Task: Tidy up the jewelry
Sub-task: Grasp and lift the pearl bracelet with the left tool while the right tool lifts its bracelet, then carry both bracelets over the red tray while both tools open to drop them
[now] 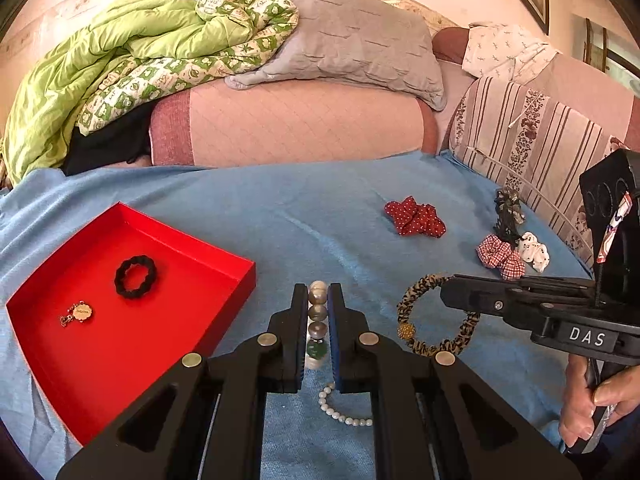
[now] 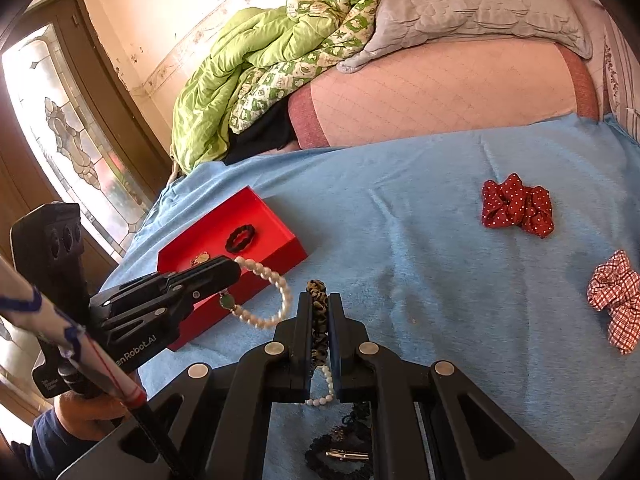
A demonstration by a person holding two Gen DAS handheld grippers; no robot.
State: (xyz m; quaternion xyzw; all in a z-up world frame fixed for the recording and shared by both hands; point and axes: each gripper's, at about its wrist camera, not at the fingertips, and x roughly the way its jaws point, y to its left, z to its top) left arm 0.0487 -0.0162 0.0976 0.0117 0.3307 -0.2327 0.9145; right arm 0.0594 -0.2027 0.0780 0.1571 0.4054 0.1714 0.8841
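Both grippers are loaded, so this looks like the carrying step, with each piece due to go into the red tray [image 1: 224, 280].

The left gripper [image 1: 318, 320] has its jaws drawn narrow on the pearl bracelet [image 1: 318, 312]: the big grey beads and one green bead sit stacked between the pads, and the rest of the loop hangs out from the tips toward the tray, as the right camera shows. The tray lies just to the left of those jaws, with a black hair tie [image 1: 135, 278] and a small gold charm [image 1: 78, 314] already in it.

The right gripper [image 2: 320, 320] has its jaws pinched on the leopard-print bracelet [image 2: 319, 320], whose ring with a gold bead hangs beyond the tips, off to the right of the left jaws.

I'd say the next move is a short swing of the left jaws over the tray wall, then opening them low so the beads don't bounce out. The right would follow.

Still on the blue bedspread [image 1: 280, 208], well beyond both jaws: a red dotted scrunchie [image 1: 416, 216] and a checked scrunchie [image 1: 501, 257]. A string of small pearls [image 1: 344, 412] lies under the left jaws.
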